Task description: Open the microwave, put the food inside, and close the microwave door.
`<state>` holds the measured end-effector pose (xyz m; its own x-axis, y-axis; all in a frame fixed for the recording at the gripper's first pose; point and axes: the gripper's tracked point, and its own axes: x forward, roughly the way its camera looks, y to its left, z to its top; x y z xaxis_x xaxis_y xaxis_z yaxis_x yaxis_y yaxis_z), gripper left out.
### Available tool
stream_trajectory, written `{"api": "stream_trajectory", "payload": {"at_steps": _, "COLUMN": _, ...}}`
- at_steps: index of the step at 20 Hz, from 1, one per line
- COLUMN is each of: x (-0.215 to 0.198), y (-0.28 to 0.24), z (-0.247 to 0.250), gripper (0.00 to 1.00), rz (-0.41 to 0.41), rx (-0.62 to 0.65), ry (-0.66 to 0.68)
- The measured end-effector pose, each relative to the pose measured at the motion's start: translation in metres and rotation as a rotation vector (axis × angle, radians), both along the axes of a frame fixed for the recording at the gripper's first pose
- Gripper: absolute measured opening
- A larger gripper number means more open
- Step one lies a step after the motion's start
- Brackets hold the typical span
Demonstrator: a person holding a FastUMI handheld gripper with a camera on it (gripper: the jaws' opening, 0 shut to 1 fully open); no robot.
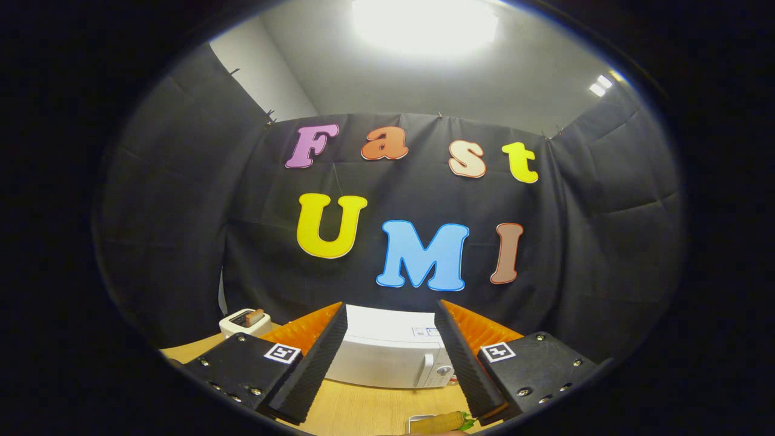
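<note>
A white microwave (387,357) stands on the wooden table (363,412) against the booth's black wall, its door shut and its handle and knob at its right side. My gripper (390,315) is open, its two black-and-orange fingers (315,357) spread wide with nothing between them; the microwave lies beyond and between them. Below the right finger, close to me, a brownish roll-shaped food item (439,422) with a bit of green lies on a small pale tray.
A white toaster (244,322) with a slice of bread in its slot sits on the table left of the microwave, beyond the left finger. Black cloth walls close the booth at the back and on both sides.
</note>
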<state>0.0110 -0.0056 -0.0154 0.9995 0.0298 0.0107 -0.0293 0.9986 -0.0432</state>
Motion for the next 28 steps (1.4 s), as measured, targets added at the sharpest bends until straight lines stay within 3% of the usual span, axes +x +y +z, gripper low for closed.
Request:
{"api": "stream_trajectory", "payload": {"at_steps": 15, "x": 0.058, "y": -0.018, "z": -0.098, "gripper": 0.93, "rz": 0.036, "rx": 0.059, "ry": 0.074}}
{"api": "stream_trajectory", "payload": {"at_steps": 28, "x": 0.151, "y": -0.073, "z": -0.231, "gripper": 0.93, "rz": -0.101, "rx": 0.055, "ry": 0.160}}
